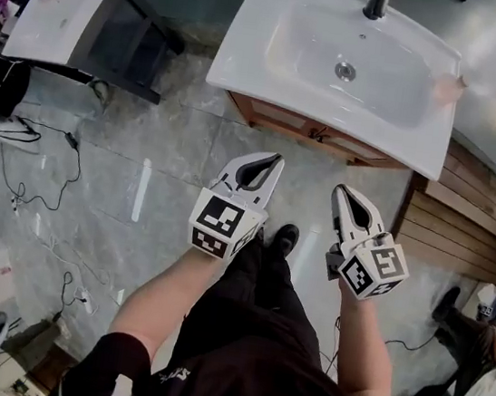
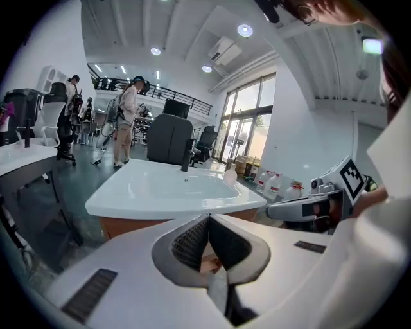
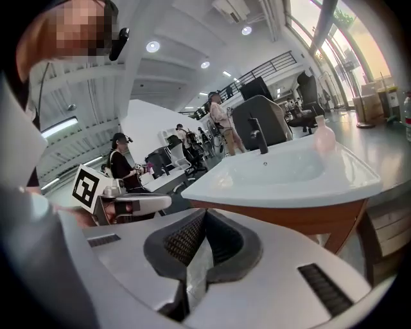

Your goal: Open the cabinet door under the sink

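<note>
A grey tiled floor is spread beneath a white sink. The wooden cabinet is set under the sink, ahead of both tools and touched by neither. The left gripper and right gripper are held side by side, each with jaws pressed together on nothing. A black faucet and a pink bottle are carried on the sink's rim.

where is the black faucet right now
The black faucet stands at the top of the head view, right of centre, on the far rim of the white rectangular sink.
</note>
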Demonstrator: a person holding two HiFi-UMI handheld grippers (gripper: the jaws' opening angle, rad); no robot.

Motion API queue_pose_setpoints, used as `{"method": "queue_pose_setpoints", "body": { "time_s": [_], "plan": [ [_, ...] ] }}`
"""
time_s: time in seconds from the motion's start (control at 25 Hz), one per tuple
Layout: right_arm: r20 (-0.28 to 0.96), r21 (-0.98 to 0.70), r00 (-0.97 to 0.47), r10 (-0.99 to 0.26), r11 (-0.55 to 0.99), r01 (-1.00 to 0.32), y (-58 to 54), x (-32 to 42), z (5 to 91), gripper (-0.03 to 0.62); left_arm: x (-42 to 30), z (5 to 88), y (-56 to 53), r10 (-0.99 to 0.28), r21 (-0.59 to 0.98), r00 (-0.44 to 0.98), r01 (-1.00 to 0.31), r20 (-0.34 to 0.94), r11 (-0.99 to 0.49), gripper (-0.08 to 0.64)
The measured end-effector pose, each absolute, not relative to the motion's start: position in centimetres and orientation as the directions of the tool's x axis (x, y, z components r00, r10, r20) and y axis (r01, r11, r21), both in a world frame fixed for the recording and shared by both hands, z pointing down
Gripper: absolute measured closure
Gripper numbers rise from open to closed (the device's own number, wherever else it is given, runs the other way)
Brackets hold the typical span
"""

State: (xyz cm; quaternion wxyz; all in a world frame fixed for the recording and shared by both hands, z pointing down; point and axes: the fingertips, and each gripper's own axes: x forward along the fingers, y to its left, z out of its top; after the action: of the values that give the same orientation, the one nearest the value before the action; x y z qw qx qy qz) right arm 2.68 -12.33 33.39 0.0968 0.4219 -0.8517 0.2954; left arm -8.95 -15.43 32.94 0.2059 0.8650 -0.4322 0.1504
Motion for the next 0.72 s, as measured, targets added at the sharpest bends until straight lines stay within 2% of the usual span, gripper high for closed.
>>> {"method": "queue_pose_setpoints", "body": {
  "time_s": [0.36, 0.72],
  "plan": [
    [0.444, -0.415, -0.63, -0.638, 0.477, -0.775, -14.4, 3.3, 43.8, 0.577, -6.5, 44.1, -16.8, -0.66, 0.267, 0.58, -0.812, 0.477, -0.519, 0.541],
    [0.445, -0.393, -0.594, -0.67, 0.45, -0.802, -16.0, 4.1, 50.7, 0.577, -4.7, 50.9, -18.5, -0.656, 0.235, 0.585, -0.804, 0.477, -0.546, 0.541]
  ]
}}
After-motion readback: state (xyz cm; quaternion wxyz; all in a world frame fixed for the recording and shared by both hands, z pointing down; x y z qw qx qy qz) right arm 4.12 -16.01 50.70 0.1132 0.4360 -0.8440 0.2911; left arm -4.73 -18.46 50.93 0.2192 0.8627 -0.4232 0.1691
